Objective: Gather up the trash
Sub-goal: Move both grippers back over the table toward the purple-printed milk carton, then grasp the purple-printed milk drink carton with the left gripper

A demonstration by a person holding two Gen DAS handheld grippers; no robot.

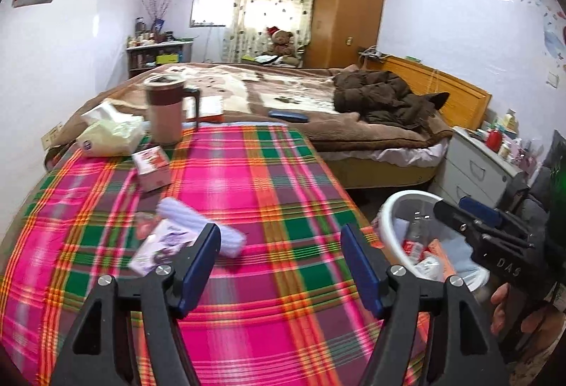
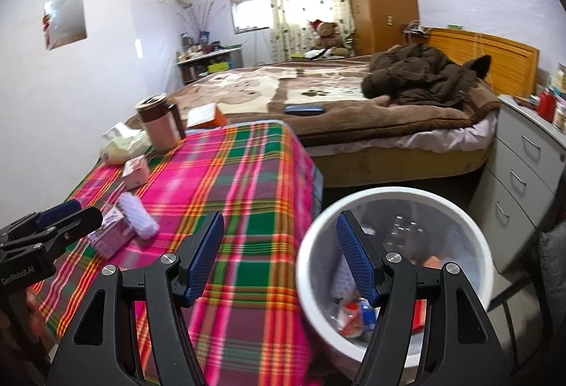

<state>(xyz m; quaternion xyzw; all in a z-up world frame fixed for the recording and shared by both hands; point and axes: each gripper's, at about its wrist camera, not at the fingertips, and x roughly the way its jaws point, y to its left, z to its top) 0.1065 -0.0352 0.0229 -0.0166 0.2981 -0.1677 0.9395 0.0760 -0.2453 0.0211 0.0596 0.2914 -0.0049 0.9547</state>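
Where legible, "DAS" on right claw [image 1: 456,209]

We read "DAS" in pale letters on the black body of the right gripper [image 1: 456,212], at four o'clock in the left wrist view. "GenRobot.AI" stands on the left gripper [image 2: 70,212], at nine o'clock in the right wrist view.

- One desk [image 1: 269,180] under a plaid cloth.
- One brown jug [image 1: 164,111] at its far left.
- One tissue pack [image 1: 109,133] beside the jug.
- Two small boxes: a pink box [image 1: 152,167] and a purple box [image 1: 162,244].
- One white roll [image 1: 201,221], near left.
- One white bin [image 2: 392,205] on the right.
- One teddy bear [image 1: 281,42], far.
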